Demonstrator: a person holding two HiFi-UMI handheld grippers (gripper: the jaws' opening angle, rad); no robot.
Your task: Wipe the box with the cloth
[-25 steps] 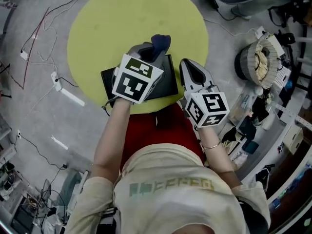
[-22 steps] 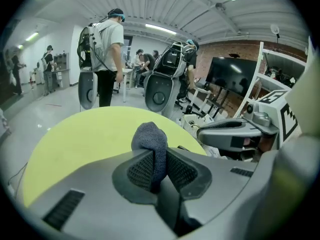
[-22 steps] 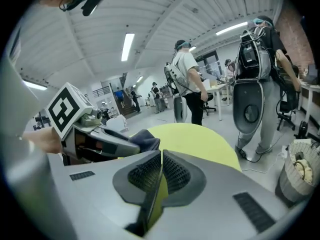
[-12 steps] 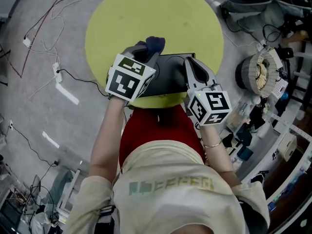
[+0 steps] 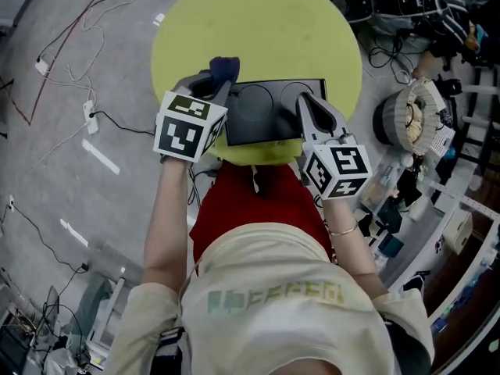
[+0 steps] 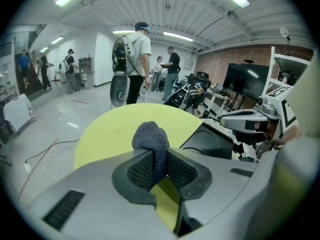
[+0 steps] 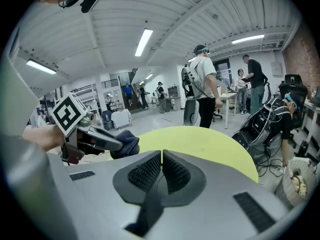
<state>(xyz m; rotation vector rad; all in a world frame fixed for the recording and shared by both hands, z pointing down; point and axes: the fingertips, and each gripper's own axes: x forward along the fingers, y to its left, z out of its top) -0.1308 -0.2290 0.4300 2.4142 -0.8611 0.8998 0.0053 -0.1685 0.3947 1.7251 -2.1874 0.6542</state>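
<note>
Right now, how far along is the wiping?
Done: the left gripper is clamped on the cloth. In hand: the cloth sits by the left edge of the box; the shut, empty right gripper is over its right side. Left: wiping its top, apparently.

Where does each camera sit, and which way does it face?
Head view: on the head, steeply down at yellow table, black box, arms, left claw, right claw.
Left gripper view: on left claw, along jaws shut on the cloth; right claw at right.
Right gripper view: on right claw, along shut empty jaws; left claw at left.
Both gripper views share table and cloth.
</note>
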